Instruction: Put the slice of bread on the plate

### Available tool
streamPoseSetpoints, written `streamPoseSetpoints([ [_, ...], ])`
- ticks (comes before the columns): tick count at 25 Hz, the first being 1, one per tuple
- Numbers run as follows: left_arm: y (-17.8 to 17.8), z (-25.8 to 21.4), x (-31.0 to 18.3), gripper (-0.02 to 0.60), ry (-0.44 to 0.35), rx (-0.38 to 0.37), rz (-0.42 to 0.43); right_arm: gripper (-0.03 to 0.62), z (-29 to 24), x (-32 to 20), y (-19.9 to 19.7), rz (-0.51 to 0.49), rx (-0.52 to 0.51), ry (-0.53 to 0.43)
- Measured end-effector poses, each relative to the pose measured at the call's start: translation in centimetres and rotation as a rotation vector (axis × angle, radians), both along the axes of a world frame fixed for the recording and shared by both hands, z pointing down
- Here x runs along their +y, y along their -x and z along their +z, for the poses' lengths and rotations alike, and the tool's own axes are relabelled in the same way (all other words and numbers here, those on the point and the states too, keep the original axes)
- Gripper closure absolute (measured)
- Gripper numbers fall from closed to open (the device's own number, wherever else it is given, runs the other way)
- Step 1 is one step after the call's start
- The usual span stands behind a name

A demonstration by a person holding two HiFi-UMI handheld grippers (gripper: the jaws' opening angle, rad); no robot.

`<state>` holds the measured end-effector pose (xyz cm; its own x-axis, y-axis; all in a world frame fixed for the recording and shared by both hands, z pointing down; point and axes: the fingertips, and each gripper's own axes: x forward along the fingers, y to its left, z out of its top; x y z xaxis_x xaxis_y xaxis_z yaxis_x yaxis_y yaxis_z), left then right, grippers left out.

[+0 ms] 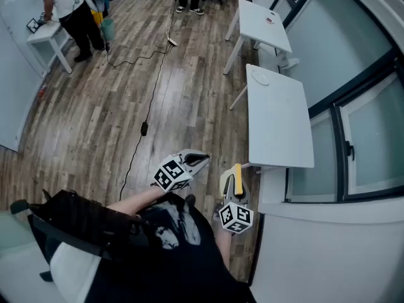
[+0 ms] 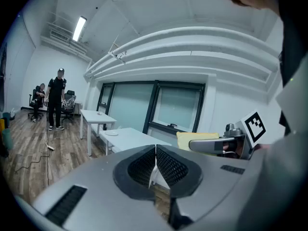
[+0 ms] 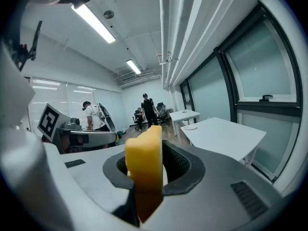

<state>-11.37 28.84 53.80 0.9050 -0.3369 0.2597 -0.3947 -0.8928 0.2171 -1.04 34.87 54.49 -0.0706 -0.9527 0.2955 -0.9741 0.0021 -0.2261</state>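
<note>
Here, thick yellow slice of bread (image 3: 143,160) between ribbed fingers (image 3: 179,165) of right gripper (image 3: 153,171)

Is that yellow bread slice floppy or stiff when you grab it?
Probably stiff: the slice of bread stands straight out of the right gripper without drooping. It is likely light too, since a pinch near one end alone holds it. It looks thick and spongy, so it might dent where squeezed.
</note>
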Motion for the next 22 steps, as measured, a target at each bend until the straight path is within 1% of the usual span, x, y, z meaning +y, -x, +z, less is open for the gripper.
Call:
streamPoseSetpoints([
  [7,1.5,0.4,-0.1,0.575,0.023,0.016,0.021,0.496,0.1,-0.6,2.0,-0.014,0.011,0.006],
  [13,3.6,0.9,-0.6,0.575,0.033,0.028,0.03,0.496,0.4,-0.8,4.0,0.005,0.018,0.015],
  [17,4.5,1.9,-0.6,0.575,0.074,0.04,0.045,0.496,1.2,-0.3,5.2,0.036,-0.029,0.045],
  [22,3.9,3.5,0.4,0.575,0.124,0.033,0.095,0.496,1.9,0.4,5.5,0.043,-0.071,0.058],
])
